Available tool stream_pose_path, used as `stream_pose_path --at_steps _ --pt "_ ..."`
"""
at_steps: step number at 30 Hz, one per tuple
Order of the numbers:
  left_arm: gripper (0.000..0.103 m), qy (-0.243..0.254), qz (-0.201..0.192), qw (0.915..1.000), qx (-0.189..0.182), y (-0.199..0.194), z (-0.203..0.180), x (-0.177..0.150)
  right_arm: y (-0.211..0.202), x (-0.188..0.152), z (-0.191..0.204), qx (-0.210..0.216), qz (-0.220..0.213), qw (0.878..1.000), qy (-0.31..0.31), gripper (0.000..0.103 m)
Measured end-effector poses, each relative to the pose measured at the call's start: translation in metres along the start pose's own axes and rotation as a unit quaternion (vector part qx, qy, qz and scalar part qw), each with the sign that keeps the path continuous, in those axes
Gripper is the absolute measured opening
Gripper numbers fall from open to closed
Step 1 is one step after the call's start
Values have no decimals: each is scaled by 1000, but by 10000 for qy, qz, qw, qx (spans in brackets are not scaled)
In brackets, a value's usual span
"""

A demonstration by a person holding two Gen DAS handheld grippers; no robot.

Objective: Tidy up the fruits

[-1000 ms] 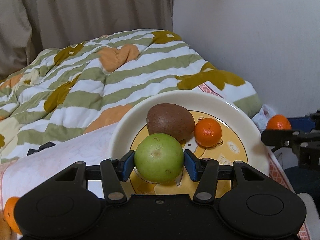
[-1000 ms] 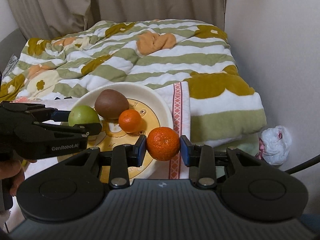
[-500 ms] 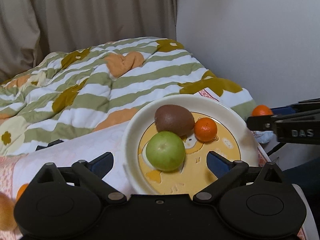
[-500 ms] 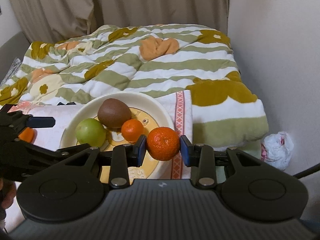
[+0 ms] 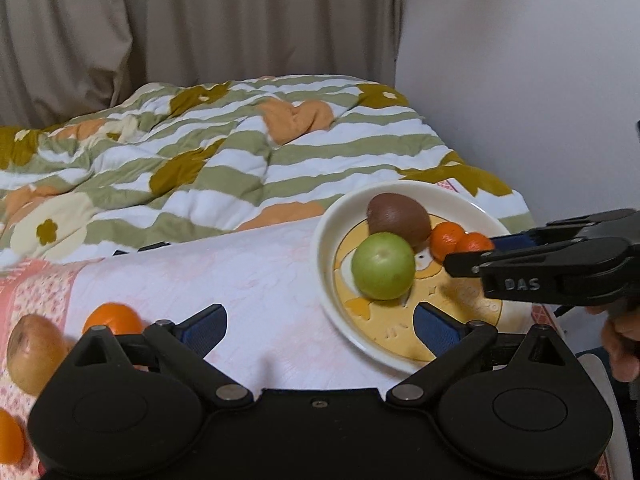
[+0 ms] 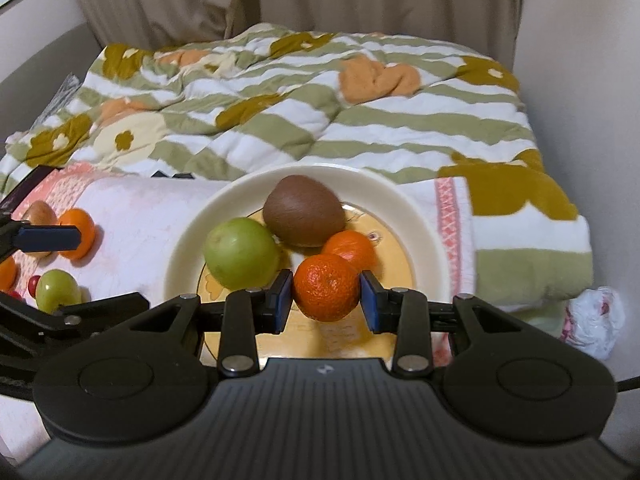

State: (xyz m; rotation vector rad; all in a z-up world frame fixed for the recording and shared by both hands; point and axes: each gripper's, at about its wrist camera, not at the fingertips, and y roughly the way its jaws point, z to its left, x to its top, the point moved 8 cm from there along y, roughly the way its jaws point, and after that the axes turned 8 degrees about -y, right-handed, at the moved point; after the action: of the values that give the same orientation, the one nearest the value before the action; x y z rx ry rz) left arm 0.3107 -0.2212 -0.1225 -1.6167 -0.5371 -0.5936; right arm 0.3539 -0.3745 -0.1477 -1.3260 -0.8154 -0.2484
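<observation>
The right gripper (image 6: 326, 299) squeezes an orange (image 6: 326, 293) over the plate (image 6: 404, 204), at six o'clock from the kiwi (image 6: 303, 211). The left gripper (image 5: 320, 326) is wide open, holding nothing.

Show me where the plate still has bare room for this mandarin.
Free: the yellow front of the cream plate, below the green apple and held mandarin. Crowded: the back, where brown kiwi and small mandarin cluster.

left claw (image 5: 318, 326): fingers spread wide, nothing between | right claw (image 6: 326, 294): fingers clamped, holding
</observation>
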Motion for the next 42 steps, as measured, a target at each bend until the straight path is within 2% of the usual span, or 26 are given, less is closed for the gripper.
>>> stream_pose_path --at_steps 9,10,11,13,14,21,28,35,42 --pt "101 -138 -7 9999 65 -9 15 -11 20 -11 13 161 119 9998 41 52" --pt "101 -166 5 9998 65 -9 16 -11 18 -10 14 148 56 9999 49 59" --pt "101 -197 4 9998 67 -10 18 -11 15 -10 14 155 7 9999 55 75" --pt "101 -233 -21 9997 61 -13 19 -12 8 -10 12 104 -85 9999 77 98" --pt "101 -244 -43 9997 66 -16 20 -12 3 -10 11 40 -169 9998 89 103" --pt "101 -303 -182 9993 105 -36 20 -12 -27 -11 0 8 -304 9991 306 103" --pt "101 -430 -423 9981 139 -69 18 -12 -75 -9 3 -176 -592 9976 307 103" --pt "102 -706 -784 9942 222 -116 24 -16 -122 -13 19 -293 -788 9962 203 103" --pt "102 -1036 -1149 9865 534 -167 45 -28 -163 -18 47 -254 -968 9949 -101 103"
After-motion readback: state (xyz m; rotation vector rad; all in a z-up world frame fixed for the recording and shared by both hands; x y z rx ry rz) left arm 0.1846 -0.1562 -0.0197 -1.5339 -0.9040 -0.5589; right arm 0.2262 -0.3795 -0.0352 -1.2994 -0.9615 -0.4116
